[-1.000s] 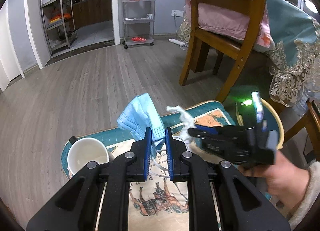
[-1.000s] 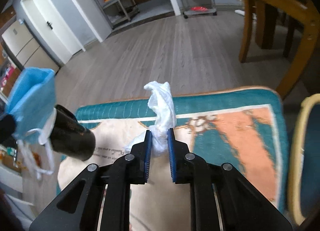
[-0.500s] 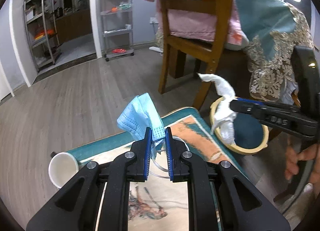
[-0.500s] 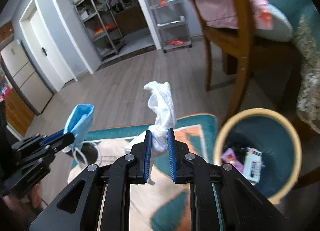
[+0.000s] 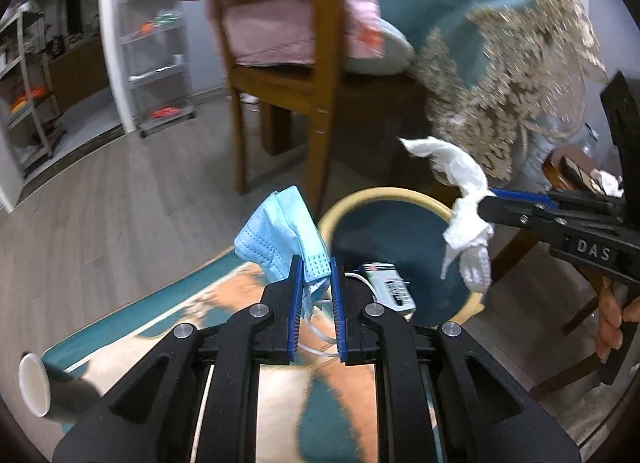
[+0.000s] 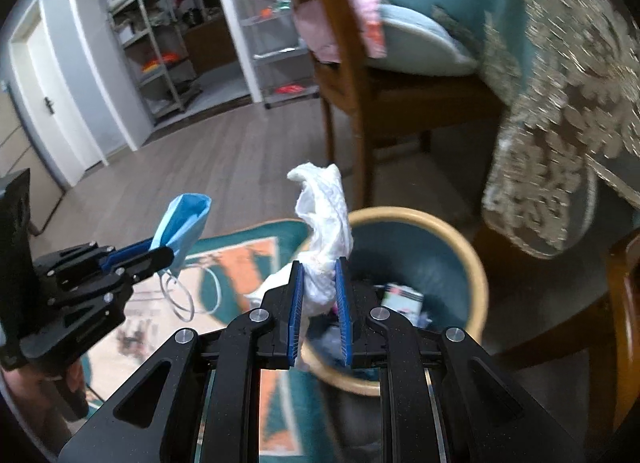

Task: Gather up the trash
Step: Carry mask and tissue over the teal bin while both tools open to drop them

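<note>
Right wrist: right claw [image 6: 318, 283] pinching white tissue [image 6: 324, 215] directly above bin [image 6: 478, 263]; left claw [image 5: 314, 283] pinching blue mask [image 5: 280, 231], short of rim.

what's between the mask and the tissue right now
Nothing solid: only open air, with the bin's mouth below the gap. The left wrist view shows the mask left of the rim and the tissue over its right edge.

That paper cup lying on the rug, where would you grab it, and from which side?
The cup lies tipped over on the rug, its open mouth showing. Probably best to come from above and close the fingers across its round side wall near the middle, where the wall gives least. Both grippers are full now, so it would have to wait.
</note>
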Tool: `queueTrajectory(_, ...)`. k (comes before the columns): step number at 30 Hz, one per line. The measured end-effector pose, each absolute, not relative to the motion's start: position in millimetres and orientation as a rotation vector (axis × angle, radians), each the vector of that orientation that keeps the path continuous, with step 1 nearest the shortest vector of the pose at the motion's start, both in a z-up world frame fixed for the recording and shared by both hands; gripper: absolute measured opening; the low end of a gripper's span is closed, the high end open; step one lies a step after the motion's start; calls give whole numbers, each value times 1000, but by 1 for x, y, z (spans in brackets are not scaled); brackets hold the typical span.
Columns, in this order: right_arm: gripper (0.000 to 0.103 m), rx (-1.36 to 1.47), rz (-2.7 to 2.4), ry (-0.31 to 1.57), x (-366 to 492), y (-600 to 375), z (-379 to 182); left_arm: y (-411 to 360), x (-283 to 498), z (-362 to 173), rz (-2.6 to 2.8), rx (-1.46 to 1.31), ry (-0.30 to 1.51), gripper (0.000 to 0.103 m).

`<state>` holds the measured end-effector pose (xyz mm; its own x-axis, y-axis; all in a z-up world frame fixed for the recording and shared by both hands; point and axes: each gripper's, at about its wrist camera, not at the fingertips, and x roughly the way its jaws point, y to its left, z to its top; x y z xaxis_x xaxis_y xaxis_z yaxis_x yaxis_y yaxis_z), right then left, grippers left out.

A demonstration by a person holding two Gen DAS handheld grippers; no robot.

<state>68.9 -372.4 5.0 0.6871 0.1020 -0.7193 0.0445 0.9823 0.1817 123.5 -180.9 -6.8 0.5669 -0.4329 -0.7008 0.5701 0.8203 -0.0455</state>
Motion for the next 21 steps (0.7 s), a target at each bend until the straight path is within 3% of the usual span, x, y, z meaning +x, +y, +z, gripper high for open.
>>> queueTrajectory(13, 19, 241, -70, 955, 95, -433, -59, -263, 145, -69, -707, 185, 857, 14)
queueTrajectory(17, 30, 235, -81, 971, 100, -434, -65, -274, 145, -80, -735, 201, 894, 27)
queueTrajectory(21, 31, 246, -84, 969, 100, -438, -65, -275, 143, -84, -735, 210, 906, 31)
